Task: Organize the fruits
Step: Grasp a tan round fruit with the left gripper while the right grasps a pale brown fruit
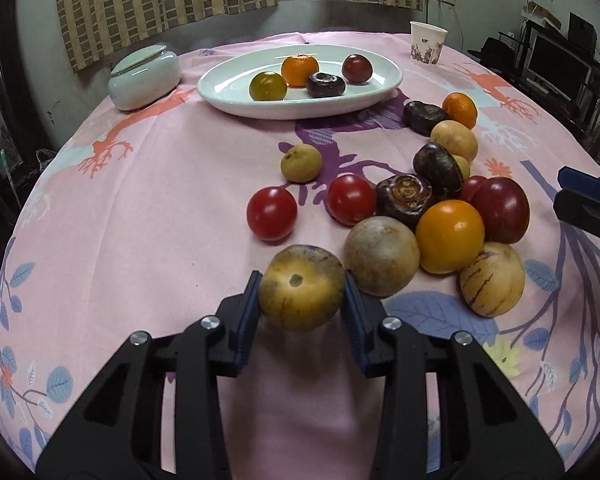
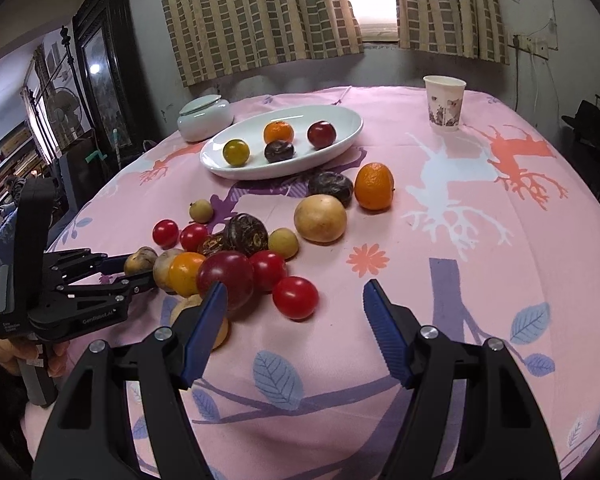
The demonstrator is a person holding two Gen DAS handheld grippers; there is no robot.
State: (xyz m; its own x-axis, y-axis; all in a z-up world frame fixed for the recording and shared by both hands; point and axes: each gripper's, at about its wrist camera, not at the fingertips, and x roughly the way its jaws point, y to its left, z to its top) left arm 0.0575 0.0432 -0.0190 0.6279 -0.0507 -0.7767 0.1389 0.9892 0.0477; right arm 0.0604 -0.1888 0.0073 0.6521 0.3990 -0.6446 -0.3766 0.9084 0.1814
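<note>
Fruit (image 1: 301,287), round, smooth, firm-looking: we are clamping left gripper (image 1: 302,294) across its middle, at six o'clock of pile; right gripper (image 2: 294,312) hanging released.

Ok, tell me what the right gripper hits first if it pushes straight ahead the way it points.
Probably bare pink tablecloth: the right gripper is open and angled down at cloth. The nearest red tomato lies just left of centre and may meet it first; depth is unclear.
</note>
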